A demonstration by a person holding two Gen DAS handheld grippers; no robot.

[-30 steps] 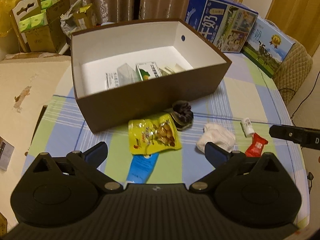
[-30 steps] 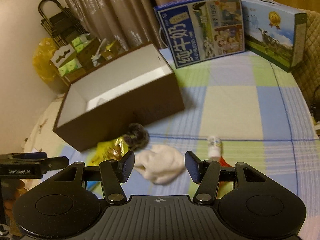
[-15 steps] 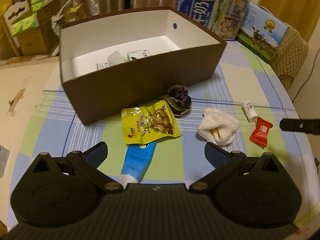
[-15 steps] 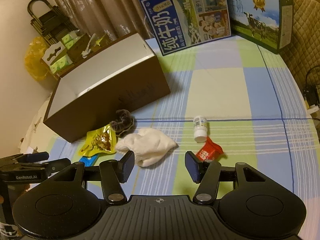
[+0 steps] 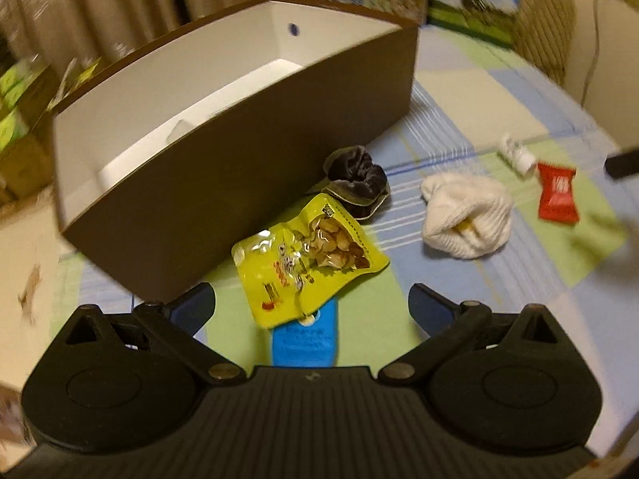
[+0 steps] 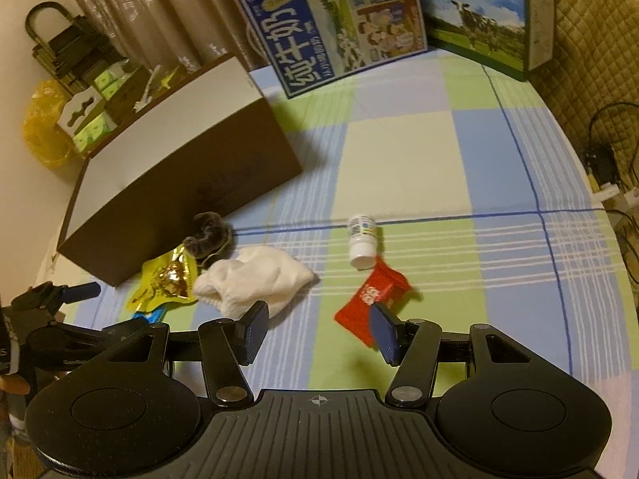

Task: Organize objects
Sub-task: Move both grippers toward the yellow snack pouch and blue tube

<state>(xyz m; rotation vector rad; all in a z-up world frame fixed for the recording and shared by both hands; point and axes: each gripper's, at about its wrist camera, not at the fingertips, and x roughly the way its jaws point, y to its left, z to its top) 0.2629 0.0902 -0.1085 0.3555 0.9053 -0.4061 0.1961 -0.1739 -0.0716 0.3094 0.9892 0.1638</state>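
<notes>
Tablecloth: checked, pale blue, light green and cream squares, with thin white stripes and dark blue lines.

Open cardboard box: dark brown outside, white inside, small blue dot on inner end wall.

In front of the box: snack pouch, bright yellow, clear window showing tan nuts. Beneath it, flat tube, sky blue. Velvet scrunchie, dark grey-brown.

Right of the box: bundled cloth, white. Small bottle, white. Sachet, red with white print.

Behind the box: milk carton case, royal blue border, white characters. Second case, green pasture, blue sky, black-and-white cow.

Gripper pads: dark blue on black.
</notes>
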